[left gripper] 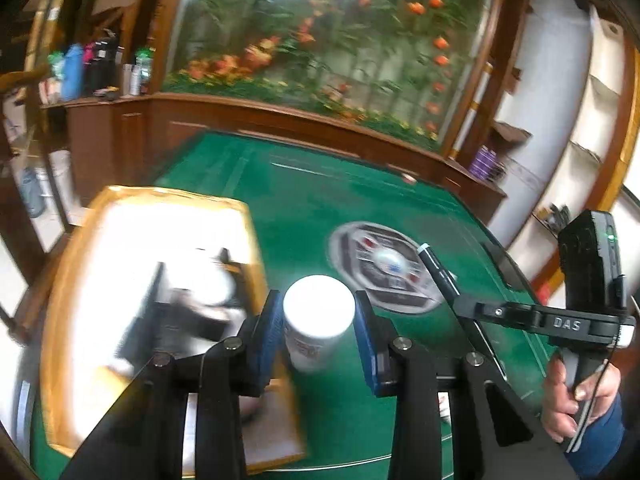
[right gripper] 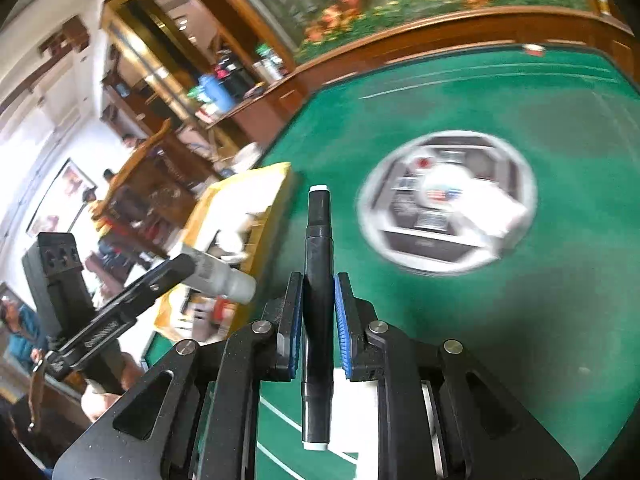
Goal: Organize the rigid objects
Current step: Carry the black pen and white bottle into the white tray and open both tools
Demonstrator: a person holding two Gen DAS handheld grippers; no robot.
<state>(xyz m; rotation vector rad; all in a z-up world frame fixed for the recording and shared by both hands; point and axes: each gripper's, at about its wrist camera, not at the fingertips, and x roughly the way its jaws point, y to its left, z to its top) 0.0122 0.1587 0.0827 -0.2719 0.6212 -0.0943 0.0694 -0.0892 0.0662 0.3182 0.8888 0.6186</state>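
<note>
Left wrist view: left hand-held gripper [left gripper: 316, 320] is gripping a white bottle [left gripper: 318, 316] above the green desk [left gripper: 320, 200]; right hand-held gripper [right gripper: 317, 308] is clamping a black marker [right gripper: 318, 280] beside the yellow box [right gripper: 244, 200]

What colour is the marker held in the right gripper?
The marker is black with white ends; the right wrist view shows it best.

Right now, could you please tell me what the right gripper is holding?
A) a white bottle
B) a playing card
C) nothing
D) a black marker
D: the right gripper is shut on the black marker, which stands between its blue pads, while the white bottle sits in the left gripper.
</note>
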